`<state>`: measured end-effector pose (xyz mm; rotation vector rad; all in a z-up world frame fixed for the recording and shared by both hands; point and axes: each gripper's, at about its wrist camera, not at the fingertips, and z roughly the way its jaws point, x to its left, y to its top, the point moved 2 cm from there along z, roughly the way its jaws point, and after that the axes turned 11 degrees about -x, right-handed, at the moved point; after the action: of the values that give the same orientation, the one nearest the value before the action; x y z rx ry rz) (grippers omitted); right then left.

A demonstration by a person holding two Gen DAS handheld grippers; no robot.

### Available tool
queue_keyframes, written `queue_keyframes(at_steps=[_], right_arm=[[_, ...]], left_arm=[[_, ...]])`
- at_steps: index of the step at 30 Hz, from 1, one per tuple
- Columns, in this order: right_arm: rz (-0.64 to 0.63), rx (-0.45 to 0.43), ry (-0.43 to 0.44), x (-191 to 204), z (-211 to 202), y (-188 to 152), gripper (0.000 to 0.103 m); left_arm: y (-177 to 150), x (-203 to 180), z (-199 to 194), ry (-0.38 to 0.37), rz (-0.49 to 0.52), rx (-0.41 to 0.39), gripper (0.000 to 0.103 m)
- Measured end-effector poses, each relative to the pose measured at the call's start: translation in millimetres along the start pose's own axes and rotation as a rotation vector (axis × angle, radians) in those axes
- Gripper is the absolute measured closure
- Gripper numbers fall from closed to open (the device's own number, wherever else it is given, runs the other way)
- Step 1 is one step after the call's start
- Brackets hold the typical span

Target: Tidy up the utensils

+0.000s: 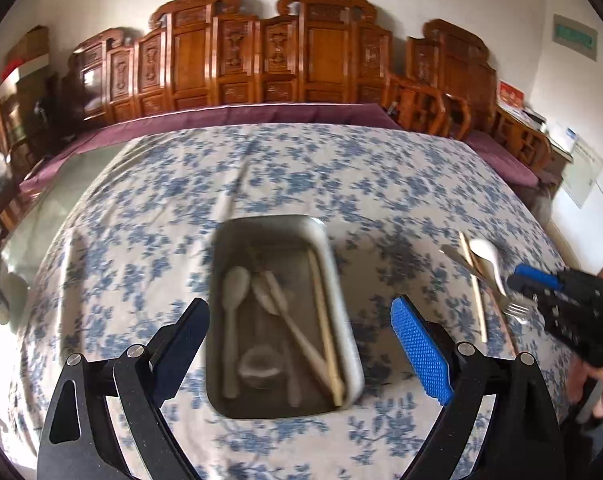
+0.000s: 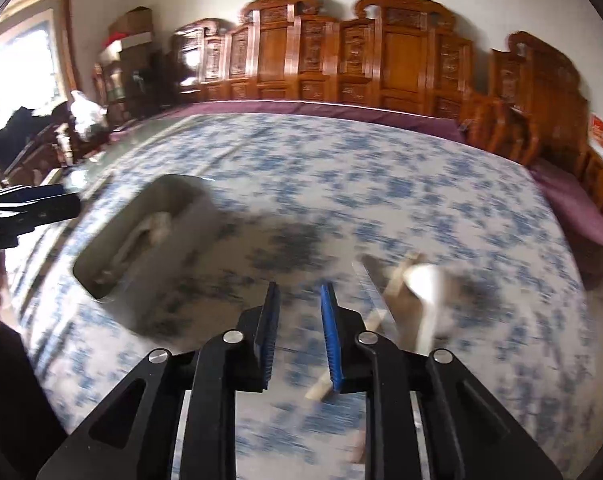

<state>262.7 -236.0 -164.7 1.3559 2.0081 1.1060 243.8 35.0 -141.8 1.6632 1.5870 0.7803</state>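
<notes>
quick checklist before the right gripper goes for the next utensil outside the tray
1. Right hand-held gripper empty: ok, nothing sits between its partly open fingers.
2. Utensils left on the cloth: ok, white spoon, chopstick and fork lie together right of the tray.
3. Target separated from neighbours: not ok, the three overlap.
4. Room in the tray: ok, bare floor shows beside the spoons and chopsticks inside.
5. Left hand-held gripper out of the way: ok, open and empty above the tray.
6. Clear view from the right wrist: not ok, heavy motion blur.
</notes>
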Motion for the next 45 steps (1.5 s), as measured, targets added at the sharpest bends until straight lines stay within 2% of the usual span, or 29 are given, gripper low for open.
queue_keyframes(at_steps=[6,11,24,25,27,28,33,39,45], right_arm=[[0.034,0.037,-0.106,-54.7,5.8,-26.0,0.080],[0.075,0.086,-0.125,-83.6,22.3,-42.2,0.080],[0.111,0.177,-0.124,-104.5,70.7,-43.6,0.080],[0.111,0.186,-0.128,-106.8,72.9,-44.7,0.082],[0.107,0.186,-0.131,-110.9,72.7,-44.6,0.083],[0.107,0.188,-0.138,-113.2,71.9,-45.0,0.092],[0.096,0.175,-0.151,-124.9,59.6,-45.0,0.092],[0.144,0.137,-0.155,-145.3,41.9,-40.0,0.092],[0.144,0.115,-0.174,-154.9,31.0,-39.4,0.092]], left_arm=[[-13.4,-36.7,8.3,-0.045,0.043,0.030,0.015],[-26.0,-60.4,16.0,-0.076,0.076,0.066,0.015],[-49.7,-92.0,32.2,-0.100,0.140,0.124,0.015],[-51.5,-93.7,33.8,-0.100,0.144,0.129,0.015],[-53.5,-95.9,35.7,-0.098,0.147,0.132,0.015],[-54.7,-97.4,36.6,-0.098,0.148,0.134,0.015],[-59.0,-107.6,42.1,-0.090,0.166,0.147,0.015],[-58.2,-130.8,52.6,-0.085,0.196,0.159,0.015],[-54.0,-167.0,70.4,-0.136,0.167,0.186,0.015]])
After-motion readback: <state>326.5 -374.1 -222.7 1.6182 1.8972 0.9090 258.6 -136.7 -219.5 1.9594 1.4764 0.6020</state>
